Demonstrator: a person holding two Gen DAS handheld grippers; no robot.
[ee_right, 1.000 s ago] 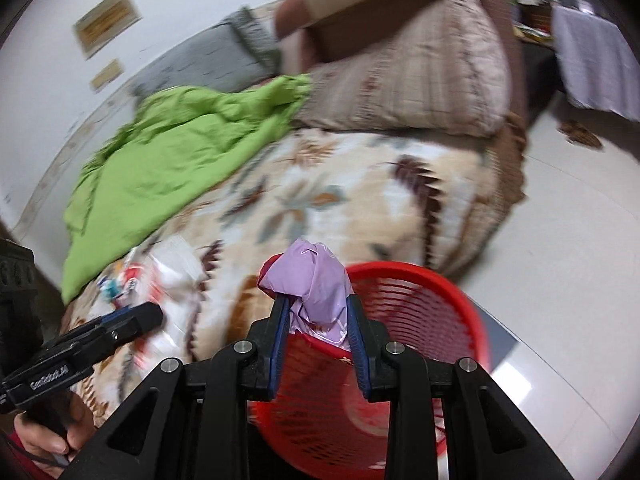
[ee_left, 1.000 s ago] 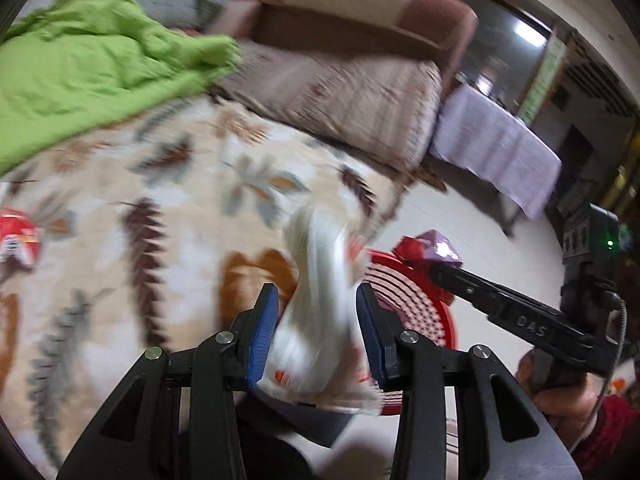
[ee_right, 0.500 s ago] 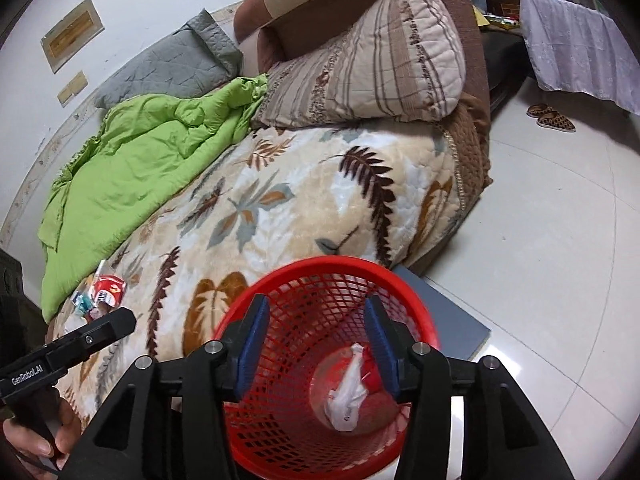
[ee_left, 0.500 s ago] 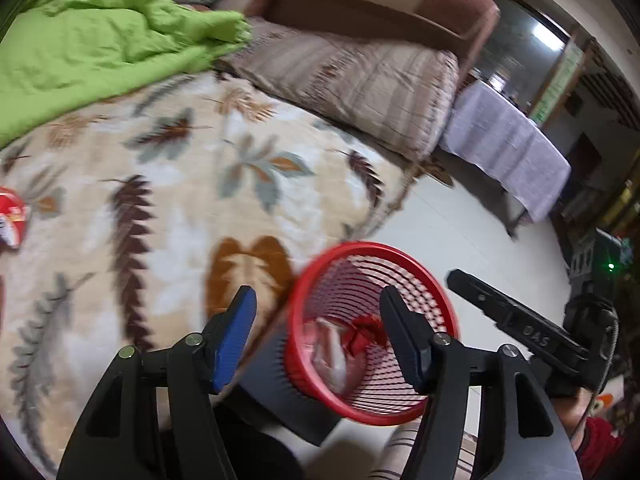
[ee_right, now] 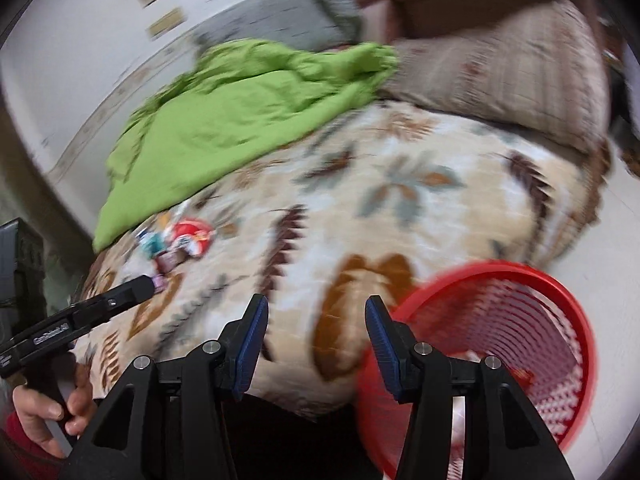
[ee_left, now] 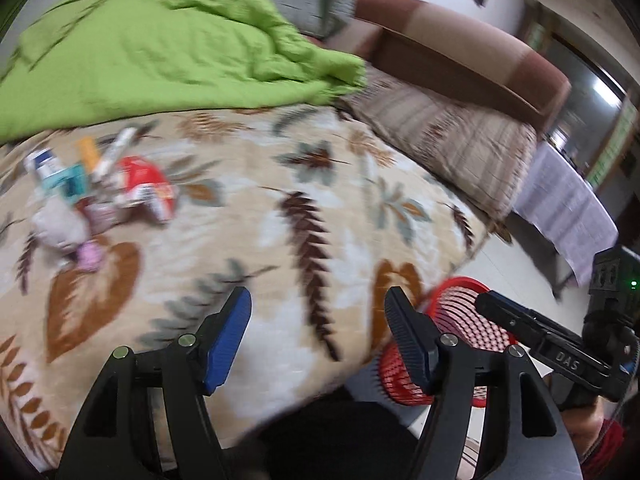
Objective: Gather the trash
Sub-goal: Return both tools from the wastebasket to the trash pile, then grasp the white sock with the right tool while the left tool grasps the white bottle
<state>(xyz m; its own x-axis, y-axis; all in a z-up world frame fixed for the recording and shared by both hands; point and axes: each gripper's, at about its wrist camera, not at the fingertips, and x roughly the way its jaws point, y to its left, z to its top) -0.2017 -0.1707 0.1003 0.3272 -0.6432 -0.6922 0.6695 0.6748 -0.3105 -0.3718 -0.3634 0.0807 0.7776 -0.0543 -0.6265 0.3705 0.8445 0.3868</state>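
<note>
A pile of trash lies on the leaf-patterned blanket: a red wrapper, small boxes, a tube and pale crumpled bits. It also shows in the right wrist view. The red mesh basket stands on the floor beside the bed, also seen in the left wrist view. My left gripper is open and empty above the blanket's near edge. My right gripper is open and empty, between blanket and basket. Both views are blurred.
A green quilt covers the far side of the bed. A striped brown pillow and a grey pillow lie near the headboard. A cloth-covered table stands on the tiled floor at the right.
Both grippers dropped their trash into the basket and opened. Both have since swung left from over the basket toward the blanket and the trash pile.
</note>
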